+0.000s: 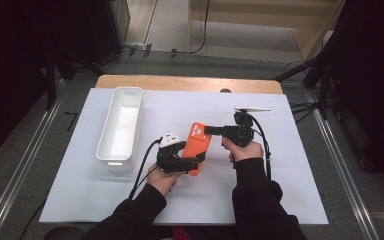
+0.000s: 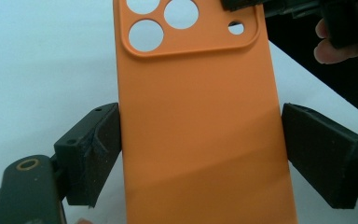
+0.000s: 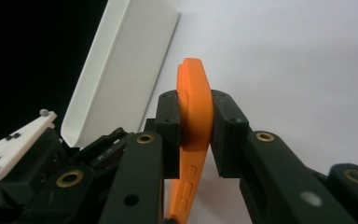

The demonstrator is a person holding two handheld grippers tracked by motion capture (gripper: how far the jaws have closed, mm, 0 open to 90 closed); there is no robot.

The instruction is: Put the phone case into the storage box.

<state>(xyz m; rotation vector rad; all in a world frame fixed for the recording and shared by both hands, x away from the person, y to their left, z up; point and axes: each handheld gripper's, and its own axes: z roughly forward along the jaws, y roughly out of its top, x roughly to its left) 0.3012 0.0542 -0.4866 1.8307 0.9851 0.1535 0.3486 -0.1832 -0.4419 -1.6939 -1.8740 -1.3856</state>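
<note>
Two grippers gripped our orange phone case (image 1: 198, 145): left gripper (image 1: 192, 162) across its lower edges, right gripper (image 1: 211, 130) pinching its top edge, white bin (image 1: 121, 125) nearby.

Long white bin (image 1: 121, 125) sits on the left of a white sheet (image 1: 260, 195) covering the wooden desk (image 1: 180, 82). Grey floor all around, some cables (image 1: 200, 30) at the back.

The left hand-held gripper (image 2: 200, 156) clamps its pads (image 2: 103, 149) on the orange phone case (image 2: 200, 116) over white paper (image 2: 42, 60).
</note>
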